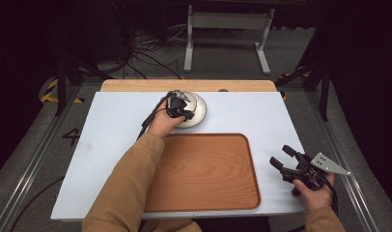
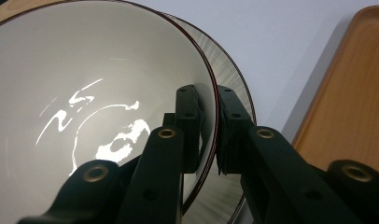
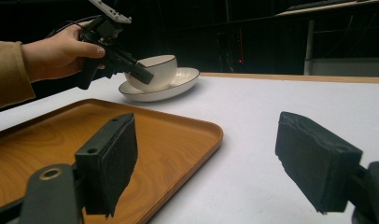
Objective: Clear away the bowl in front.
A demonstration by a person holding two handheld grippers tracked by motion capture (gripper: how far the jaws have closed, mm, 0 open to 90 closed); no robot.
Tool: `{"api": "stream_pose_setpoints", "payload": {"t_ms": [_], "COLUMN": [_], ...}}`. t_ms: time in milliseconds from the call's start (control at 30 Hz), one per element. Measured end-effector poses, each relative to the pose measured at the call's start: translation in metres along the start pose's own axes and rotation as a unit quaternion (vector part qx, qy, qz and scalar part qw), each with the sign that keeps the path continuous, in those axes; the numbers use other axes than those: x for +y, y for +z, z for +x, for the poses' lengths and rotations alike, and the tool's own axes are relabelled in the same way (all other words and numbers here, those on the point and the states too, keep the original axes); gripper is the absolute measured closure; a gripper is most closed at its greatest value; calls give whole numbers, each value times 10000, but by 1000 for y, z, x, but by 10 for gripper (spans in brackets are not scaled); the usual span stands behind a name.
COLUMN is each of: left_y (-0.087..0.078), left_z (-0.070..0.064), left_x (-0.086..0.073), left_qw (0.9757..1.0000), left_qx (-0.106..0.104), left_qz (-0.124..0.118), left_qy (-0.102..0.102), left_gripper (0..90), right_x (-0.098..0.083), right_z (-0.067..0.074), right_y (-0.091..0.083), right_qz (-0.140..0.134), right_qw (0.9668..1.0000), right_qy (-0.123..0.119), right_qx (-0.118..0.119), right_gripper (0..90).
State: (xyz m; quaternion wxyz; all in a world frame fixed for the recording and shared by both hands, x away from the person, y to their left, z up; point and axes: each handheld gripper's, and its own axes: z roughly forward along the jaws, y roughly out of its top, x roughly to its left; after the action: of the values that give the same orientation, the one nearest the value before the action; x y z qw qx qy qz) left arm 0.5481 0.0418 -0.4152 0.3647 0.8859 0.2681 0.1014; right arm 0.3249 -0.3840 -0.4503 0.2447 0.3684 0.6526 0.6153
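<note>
Left gripper (image 2: 208,135) has its jaws clamped on the rim of the white bowl (image 2: 85,107), one pad inside the wall and one outside. The bowl sits on a saucer (image 3: 180,79) just beyond the wooden tray (image 1: 203,169). Right gripper (image 3: 206,163) hovers over the desk (image 1: 261,116) beside the tray, jaws apart, nothing between them. To do this well I'd lift straight up, slowly, since a thin rim grip lets the bowl swing. Can't tell whether the bowl's foot is off the saucer, and the jaws hide that stretch of rim.
</note>
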Motion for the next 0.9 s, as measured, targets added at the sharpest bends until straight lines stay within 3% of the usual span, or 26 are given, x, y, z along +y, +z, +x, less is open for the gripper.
{"api": "stream_pose_setpoints", "payload": {"t_ms": [100, 267, 567, 900], "left_y": [-1, 0, -6, -20], "left_z": [0, -3, -5, -9], "left_x": [0, 3, 6, 11], "left_qw": [10000, 9997, 9993, 9996], "left_qx": [51, 216, 330, 251], "left_qz": [-15, 42, 114, 48], "left_qy": [-42, 62, 130, 78], "left_gripper": [821, 826, 828, 820], "right_x": [0, 0, 0, 0], "right_z": [0, -1, -1, 0], "right_y": [0, 0, -1, 0], "right_qz": [-8, -5, 8, 22], "right_qw": [10000, 10000, 10000, 10000], "right_qy": [33, 31, 37, 44], "right_qx": [17, 9, 13, 18], "right_gripper": [217, 217, 217, 220]}}
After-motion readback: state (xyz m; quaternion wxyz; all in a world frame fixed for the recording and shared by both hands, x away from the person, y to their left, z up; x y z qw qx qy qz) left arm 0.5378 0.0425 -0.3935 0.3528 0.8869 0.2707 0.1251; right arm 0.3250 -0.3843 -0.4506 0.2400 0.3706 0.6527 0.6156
